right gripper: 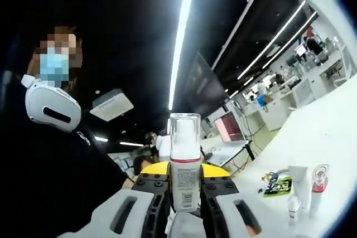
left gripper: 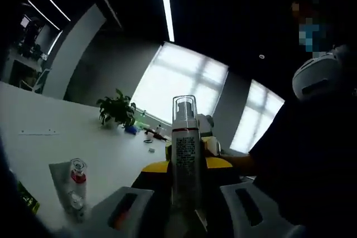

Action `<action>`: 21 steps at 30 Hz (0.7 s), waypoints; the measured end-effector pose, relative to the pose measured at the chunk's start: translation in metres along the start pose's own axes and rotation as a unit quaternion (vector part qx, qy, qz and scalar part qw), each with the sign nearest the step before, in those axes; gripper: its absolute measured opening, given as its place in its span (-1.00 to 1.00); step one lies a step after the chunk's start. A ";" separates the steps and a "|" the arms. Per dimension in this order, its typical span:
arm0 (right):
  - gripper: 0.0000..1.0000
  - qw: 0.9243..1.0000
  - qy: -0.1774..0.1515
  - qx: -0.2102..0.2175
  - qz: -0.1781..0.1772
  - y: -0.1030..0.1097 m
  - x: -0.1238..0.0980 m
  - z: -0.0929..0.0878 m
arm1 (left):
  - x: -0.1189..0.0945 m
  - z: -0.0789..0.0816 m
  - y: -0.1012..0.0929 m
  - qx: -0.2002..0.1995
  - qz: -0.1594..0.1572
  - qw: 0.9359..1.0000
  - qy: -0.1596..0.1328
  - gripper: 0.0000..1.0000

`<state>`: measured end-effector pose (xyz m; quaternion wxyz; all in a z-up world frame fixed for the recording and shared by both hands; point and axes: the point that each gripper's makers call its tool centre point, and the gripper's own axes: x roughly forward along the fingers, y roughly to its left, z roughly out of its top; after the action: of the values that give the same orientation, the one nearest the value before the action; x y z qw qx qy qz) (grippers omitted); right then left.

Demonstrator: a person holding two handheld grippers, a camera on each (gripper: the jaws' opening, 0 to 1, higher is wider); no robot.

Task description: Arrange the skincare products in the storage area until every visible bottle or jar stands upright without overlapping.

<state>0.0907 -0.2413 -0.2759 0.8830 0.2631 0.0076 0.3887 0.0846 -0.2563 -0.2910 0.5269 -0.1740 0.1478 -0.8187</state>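
In the left gripper view, the white table (left gripper: 83,137) runs from the left edge toward the windows, with a broad bare stretch across its middle. Near its lower left edge a grey tube (left gripper: 60,185) lies flat, and a small bottle with a red band (left gripper: 78,185) stands upright just beside it (a green packet (left gripper: 25,196) shows at the table's near edge, further left). Farther back stands a potted plant (left gripper: 117,110), with a few small items (left gripper: 148,135) scattered to its right, too small to name. In the centre, the left gripper (left gripper: 187,207) pinches a tall white pump bottle with a clear cap (left gripper: 186,149), its two pale jaws pressed against the bottle's lower body, the bottle upright along the jaws. Behind it the other gripper's yellow-and-black body (left gripper: 215,165) sits close against the same bottle. To the right a person in dark clothes (left gripper: 312,154) closes off that side.

In the right gripper view, the person (right gripper: 61,160) takes up the left part. In the centre, the right gripper (right gripper: 185,207) has its jaws pressed against the pump bottle (right gripper: 185,165), gripping its lower half, with the yellow-and-black gripper (right gripper: 215,174) just behind. At lower right the table (right gripper: 329,132) holds the green packet (right gripper: 277,185), the tube (right gripper: 298,179) and the red-banded bottle (right gripper: 319,185), close together near the edge (open white surface lies beyond them).
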 end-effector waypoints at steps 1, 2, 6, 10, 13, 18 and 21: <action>-0.82 1.000 -0.001 -0.016 0.004 0.001 0.001 0.001 | -0.002 0.000 0.000 0.002 -0.001 1.000 -0.003 -0.51; -0.83 1.000 -0.001 -0.025 0.008 0.004 0.002 0.000 | -0.003 0.001 -0.003 0.009 0.000 1.000 -0.008 -0.51; -0.84 0.998 0.015 -0.054 0.010 0.002 0.004 -0.006 | -0.005 -0.004 -0.001 0.021 0.011 1.000 -0.005 -0.50; -0.84 0.997 0.025 -0.064 0.020 0.003 0.004 -0.010 | -0.006 -0.010 -0.003 0.031 0.026 0.999 -0.004 -0.51; -0.84 0.996 0.034 -0.076 0.024 0.002 0.005 -0.015 | -0.008 -0.015 0.000 0.043 0.042 0.998 0.005 -0.50; -0.84 0.994 0.037 -0.102 0.022 -0.004 0.004 -0.020 | -0.012 -0.035 0.006 0.063 0.074 0.994 0.059 -0.54; -0.84 0.992 0.032 -0.125 0.016 -0.015 -0.001 -0.020 | -0.016 -0.046 0.012 0.076 0.101 0.989 0.079 -0.39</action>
<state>0.0960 -0.2412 -0.3000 0.9018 0.1387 -0.0172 0.4088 0.0805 -0.2436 -0.3394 0.6053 -0.0522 0.1427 -0.7814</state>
